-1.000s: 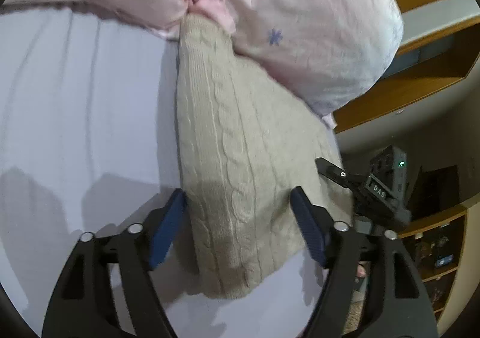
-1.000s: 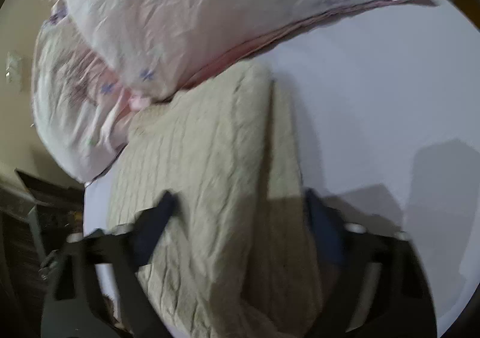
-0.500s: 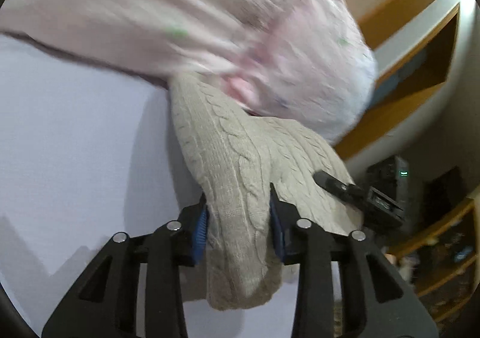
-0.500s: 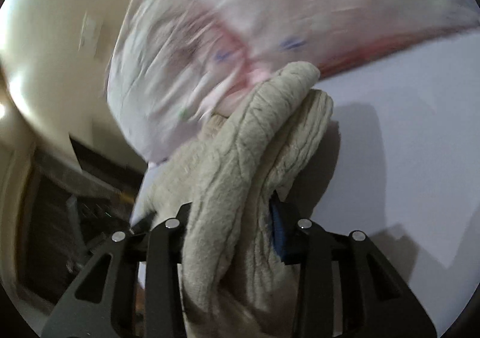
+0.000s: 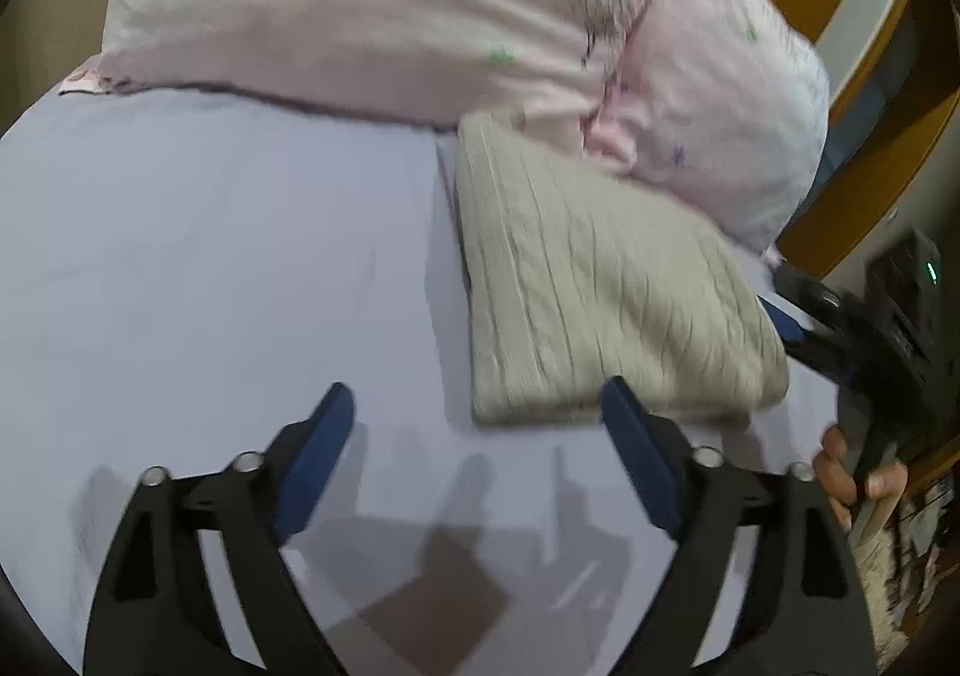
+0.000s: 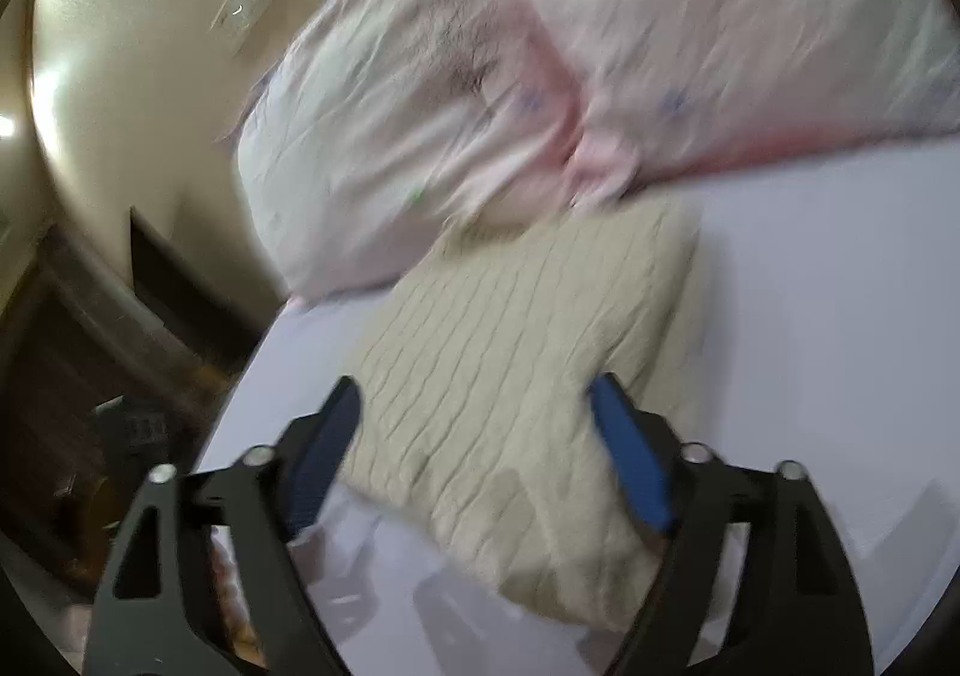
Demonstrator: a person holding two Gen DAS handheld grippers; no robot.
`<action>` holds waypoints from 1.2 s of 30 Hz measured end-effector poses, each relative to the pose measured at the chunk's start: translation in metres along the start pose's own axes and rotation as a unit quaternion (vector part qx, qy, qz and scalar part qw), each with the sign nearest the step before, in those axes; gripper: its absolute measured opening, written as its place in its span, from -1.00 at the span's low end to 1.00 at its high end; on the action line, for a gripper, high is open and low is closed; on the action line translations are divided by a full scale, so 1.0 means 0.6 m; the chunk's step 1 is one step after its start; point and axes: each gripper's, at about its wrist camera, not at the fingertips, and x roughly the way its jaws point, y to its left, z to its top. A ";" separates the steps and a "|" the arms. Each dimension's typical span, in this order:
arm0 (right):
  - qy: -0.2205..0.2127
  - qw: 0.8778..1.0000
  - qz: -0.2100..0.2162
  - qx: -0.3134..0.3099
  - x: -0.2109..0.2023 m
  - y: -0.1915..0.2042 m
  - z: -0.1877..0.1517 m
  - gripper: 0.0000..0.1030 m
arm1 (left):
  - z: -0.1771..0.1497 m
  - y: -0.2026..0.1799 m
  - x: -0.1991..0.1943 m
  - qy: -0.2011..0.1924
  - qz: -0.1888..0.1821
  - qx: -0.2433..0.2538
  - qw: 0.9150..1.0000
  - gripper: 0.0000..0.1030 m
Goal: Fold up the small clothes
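1. The sweater [image 5: 606, 298], a beige cable-knit, lies as a folded, roughly square bundle on the pale lilac sheet [image 5: 210, 268]. In the left wrist view it sits right of centre; in the right wrist view it fills the middle and lower middle of the frame.

2. The left gripper [image 5: 480, 424] stands with its jaws spread wide and nothing between them. It hangs over bare sheet, with the sweater's near edge just beyond its right blue pad.

3. The right gripper [image 6: 474, 412] is also spread wide and holds nothing. Its blue pads sit on either side of the sweater's near half, above the knit rather than pinching it. Whether they touch the fabric cannot be told, as the view is blurred.

4. Judging by the flat, compact shape and the two empty tongs, the fold of this piece looks finished or very nearly so.

5. The next move probably calls for a check of the bundle's edges. If a corner is loose, a light pinch and tuck would do. Otherwise the tongs can go on to another garment, though none shows here.

6. Two pale pink pillows [image 5: 420, 9] with small flower prints lie across the top of both views. The sweater's far edge is tucked against or slightly under them, so that edge is partly hidden.

7. At the right edge of the left wrist view the right gripper's body and the person's fingers [image 5: 840, 472] show, with wooden shelves [image 5: 864, 147] behind.
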 end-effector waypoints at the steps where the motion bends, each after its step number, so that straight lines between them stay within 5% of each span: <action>1: 0.009 0.998 -0.059 0.011 0.016 -0.015 0.007 0.60 | -0.008 -0.010 0.005 0.008 0.010 0.005 1.000 0.78; 2: 0.023 0.995 -0.091 0.035 0.032 -0.041 0.012 0.65 | -0.015 -0.018 0.009 0.015 0.020 0.011 1.000 0.82; 5: -0.001 0.996 -0.043 0.076 -0.013 -0.056 0.000 0.65 | -0.027 -0.034 0.018 0.028 0.072 0.031 0.997 0.97; 7: -0.036 0.998 -0.024 0.042 -0.062 -0.027 -0.028 0.80 | -0.034 -0.046 0.026 0.034 0.112 0.052 0.992 0.97; 11: -0.086 0.993 -0.079 -0.025 -0.126 0.032 -0.103 0.96 | -0.040 -0.061 0.046 0.038 0.148 0.077 0.985 0.97; 16: -0.038 0.974 -0.200 -0.102 -0.079 0.082 -0.161 0.96 | -0.050 -0.069 0.064 0.046 0.178 0.095 0.978 0.97; 18: -0.011 0.966 -0.230 -0.117 -0.047 0.086 -0.174 0.96 | -0.052 -0.069 0.063 0.046 0.178 0.095 0.978 0.97; 22: 0.029 0.969 -0.224 -0.102 -0.013 0.074 -0.187 0.96 | -0.055 -0.060 0.059 0.044 0.168 0.087 0.981 0.97; 36: 0.023 0.967 -0.234 -0.095 -0.011 0.077 -0.190 0.96 | -0.062 -0.061 0.058 0.019 0.167 0.091 0.981 0.97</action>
